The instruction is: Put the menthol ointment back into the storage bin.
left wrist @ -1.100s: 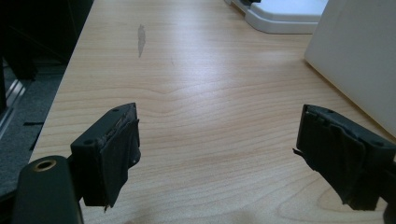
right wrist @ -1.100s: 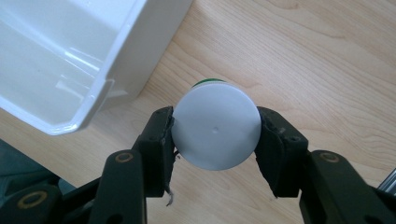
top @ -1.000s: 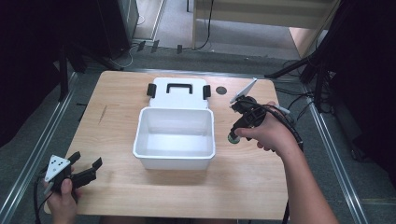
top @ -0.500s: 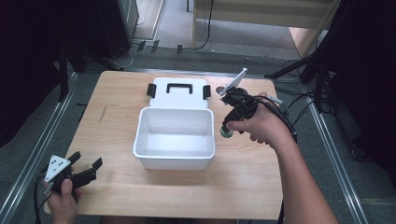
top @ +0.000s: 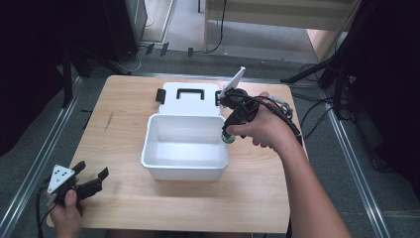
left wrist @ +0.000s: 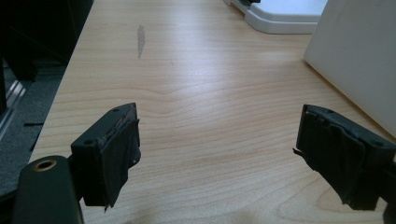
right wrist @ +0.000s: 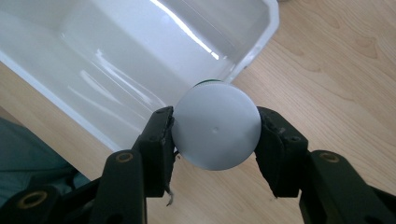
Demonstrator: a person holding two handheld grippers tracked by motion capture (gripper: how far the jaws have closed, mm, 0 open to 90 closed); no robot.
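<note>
— What have you got on the right side?

— My right gripper (right wrist: 213,135) has its fingers (right wrist: 156,140) pressed against both sides of a small bottle (right wrist: 215,132). I see its smooth, round white cap end-on, with a thin green edge behind it. In the high view the bottle (top: 226,138) hangs at the right rim of the tub (top: 185,171), near the back corner.

— And the tub?

— A white, glossy plastic tub, rectangular with rounded corners, and I see nothing inside. Its flat white lid (top: 189,100) lies just behind it, with a black handle and black clips at the sides.

— The left?

— My left gripper (top: 89,179) sits at the near left corner of the table (top: 257,198), well apart from the tub. Its matte black, blocky fingers (left wrist: 112,149) are spread wide with nothing between them but pale wood grain. There's a dark streak on the table (left wrist: 201,121) farther ahead.
</note>
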